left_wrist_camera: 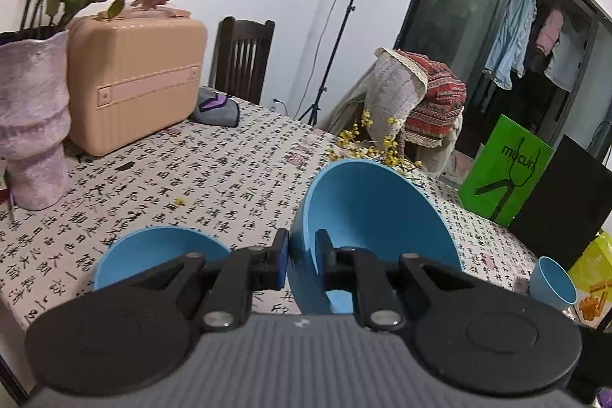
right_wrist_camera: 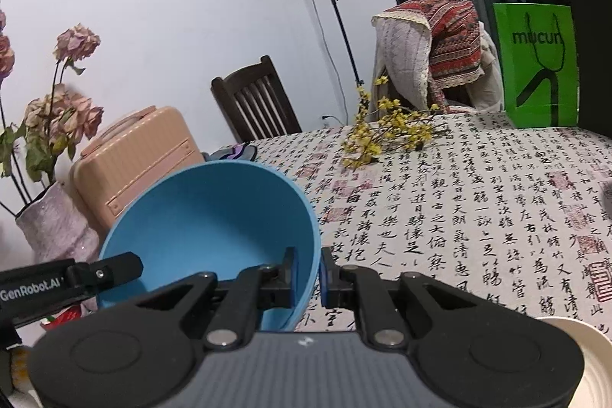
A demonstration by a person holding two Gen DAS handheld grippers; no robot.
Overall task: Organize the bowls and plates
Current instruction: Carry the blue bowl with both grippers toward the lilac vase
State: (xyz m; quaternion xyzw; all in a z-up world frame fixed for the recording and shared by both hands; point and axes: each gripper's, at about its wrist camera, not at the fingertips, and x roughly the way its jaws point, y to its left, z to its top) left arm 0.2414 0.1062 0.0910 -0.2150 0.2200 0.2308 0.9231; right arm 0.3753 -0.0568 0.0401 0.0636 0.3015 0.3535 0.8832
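A large blue bowl (left_wrist_camera: 375, 209) hangs tilted above the table, its opening turned toward both cameras. My left gripper (left_wrist_camera: 302, 251) is shut on its left rim, one pad inside and one outside. In the right wrist view the same bowl (right_wrist_camera: 214, 217) has my right gripper (right_wrist_camera: 308, 270) shut on its right rim, and the left gripper's finger (right_wrist_camera: 114, 266) shows at the bowl's left edge. A smaller blue bowl (left_wrist_camera: 153, 247) sits on the tablecloth just left of the held one. A cream plate (right_wrist_camera: 589, 350) lies at the near right edge.
A blue cup (left_wrist_camera: 552, 287) stands at the table's right side. A pink case (left_wrist_camera: 134, 83) and a vase of dried flowers (left_wrist_camera: 34, 125) occupy the far left. Yellow flower sprigs (right_wrist_camera: 386, 132), a green bag (right_wrist_camera: 539, 64) and chairs (right_wrist_camera: 256, 98) line the far edge.
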